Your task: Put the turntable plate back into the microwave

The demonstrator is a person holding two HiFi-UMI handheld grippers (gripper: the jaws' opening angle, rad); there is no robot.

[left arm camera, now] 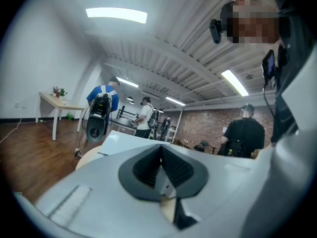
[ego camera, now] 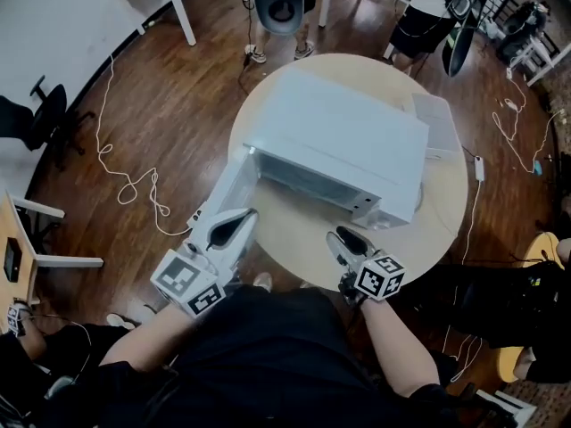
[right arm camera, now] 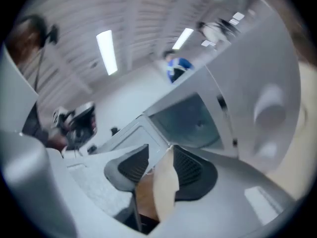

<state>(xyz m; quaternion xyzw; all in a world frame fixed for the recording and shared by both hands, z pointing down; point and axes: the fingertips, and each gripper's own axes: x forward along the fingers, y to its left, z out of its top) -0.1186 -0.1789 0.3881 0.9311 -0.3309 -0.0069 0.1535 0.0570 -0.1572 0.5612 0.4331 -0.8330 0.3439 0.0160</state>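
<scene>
A white microwave (ego camera: 343,141) stands on the round table (ego camera: 294,230), its door (ego camera: 227,185) swung open toward the left. No turntable plate shows in any view. My left gripper (ego camera: 230,230) is beside the open door's outer edge, pointing level; its pads meet at the tips and I see nothing between them (left arm camera: 161,152). My right gripper (ego camera: 343,239) hovers at the table's near edge in front of the microwave. In the right gripper view its jaws (right arm camera: 159,165) stand apart and hold nothing, facing the dark open cavity (right arm camera: 190,123), whose inside is too dim to read.
A flat white slab (ego camera: 437,123) lies behind the microwave at the table's right. Cables (ego camera: 134,181) trail over the wooden floor on the left. People stand beyond the table's far side (ego camera: 277,7). Chairs and desks ring the room.
</scene>
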